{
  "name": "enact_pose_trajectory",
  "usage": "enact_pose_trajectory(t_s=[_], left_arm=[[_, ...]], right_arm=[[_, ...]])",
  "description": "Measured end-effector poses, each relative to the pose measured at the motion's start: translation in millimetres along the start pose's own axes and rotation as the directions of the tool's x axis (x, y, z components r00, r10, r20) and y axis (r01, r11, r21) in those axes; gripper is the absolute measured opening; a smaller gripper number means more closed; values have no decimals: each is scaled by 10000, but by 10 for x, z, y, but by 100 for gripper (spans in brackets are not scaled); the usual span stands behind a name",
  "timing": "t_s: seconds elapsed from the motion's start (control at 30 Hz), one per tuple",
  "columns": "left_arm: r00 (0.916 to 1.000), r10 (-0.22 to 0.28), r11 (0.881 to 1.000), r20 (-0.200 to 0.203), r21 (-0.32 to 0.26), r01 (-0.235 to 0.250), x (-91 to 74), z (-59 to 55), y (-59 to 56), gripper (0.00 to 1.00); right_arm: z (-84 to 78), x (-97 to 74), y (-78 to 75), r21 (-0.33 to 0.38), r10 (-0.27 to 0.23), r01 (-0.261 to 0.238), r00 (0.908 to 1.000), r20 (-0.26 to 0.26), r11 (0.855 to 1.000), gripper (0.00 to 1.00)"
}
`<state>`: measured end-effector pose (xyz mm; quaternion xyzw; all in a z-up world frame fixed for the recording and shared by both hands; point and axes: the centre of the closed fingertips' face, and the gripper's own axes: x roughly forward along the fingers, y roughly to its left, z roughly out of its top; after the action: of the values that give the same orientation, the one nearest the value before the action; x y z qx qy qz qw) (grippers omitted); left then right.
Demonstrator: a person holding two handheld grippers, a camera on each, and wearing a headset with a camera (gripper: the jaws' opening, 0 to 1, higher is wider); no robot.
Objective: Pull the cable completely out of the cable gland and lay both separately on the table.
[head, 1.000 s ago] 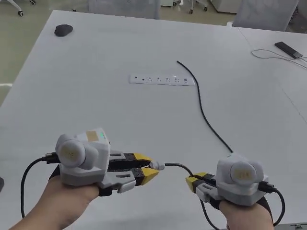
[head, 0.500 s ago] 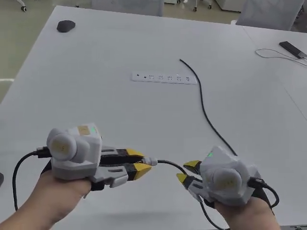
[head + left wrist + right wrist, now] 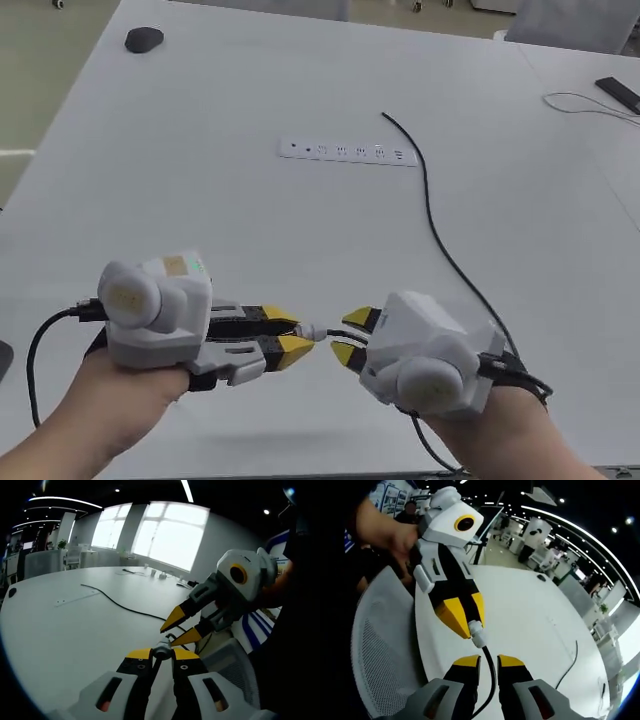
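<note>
A small grey-white cable gland (image 3: 309,331) is pinched in the yellow tips of my left gripper (image 3: 287,333), which is shut on it above the table's near edge. The black cable (image 3: 432,224) leaves the gland, passes between the jaws of my right gripper (image 3: 351,336), and runs away across the table. The right gripper's jaws stand apart around the cable, a short way from the gland. In the left gripper view the gland (image 3: 161,649) sits between my left gripper (image 3: 162,655) tips, facing the right gripper (image 3: 173,633). In the right gripper view the cable (image 3: 490,668) lies inside my right gripper (image 3: 489,662), just below the gland (image 3: 476,633).
A white power strip (image 3: 348,152) lies mid-table on the white table (image 3: 180,200). A black mouse (image 3: 144,39) sits far left. A dark phone (image 3: 620,93) and thin white wire (image 3: 580,104) lie far right. A mesh chair (image 3: 375,645) is beneath the table edge.
My right gripper has opened and slid left along the cable, closing in on the gland. The left gripper stays shut on the gland and has hardly moved. The head camera tilted slightly.
</note>
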<state>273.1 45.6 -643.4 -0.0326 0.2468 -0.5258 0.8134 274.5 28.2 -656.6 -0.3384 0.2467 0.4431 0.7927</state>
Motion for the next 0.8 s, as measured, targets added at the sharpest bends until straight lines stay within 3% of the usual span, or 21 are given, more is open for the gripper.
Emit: enact_pose_trajectory(t_s=[0.33, 0.8], left_arm=[[9999, -113, 9999, -99, 45, 113, 26, -24, -11, 15], [9998, -56, 9995, -187, 319, 62, 37, -49, 18, 15]], right_arm=[[6, 39, 19, -475, -27, 22, 10000, -94, 9989, 2], [-32, 96, 6, 300, -34, 35, 10000, -41, 9995, 1]])
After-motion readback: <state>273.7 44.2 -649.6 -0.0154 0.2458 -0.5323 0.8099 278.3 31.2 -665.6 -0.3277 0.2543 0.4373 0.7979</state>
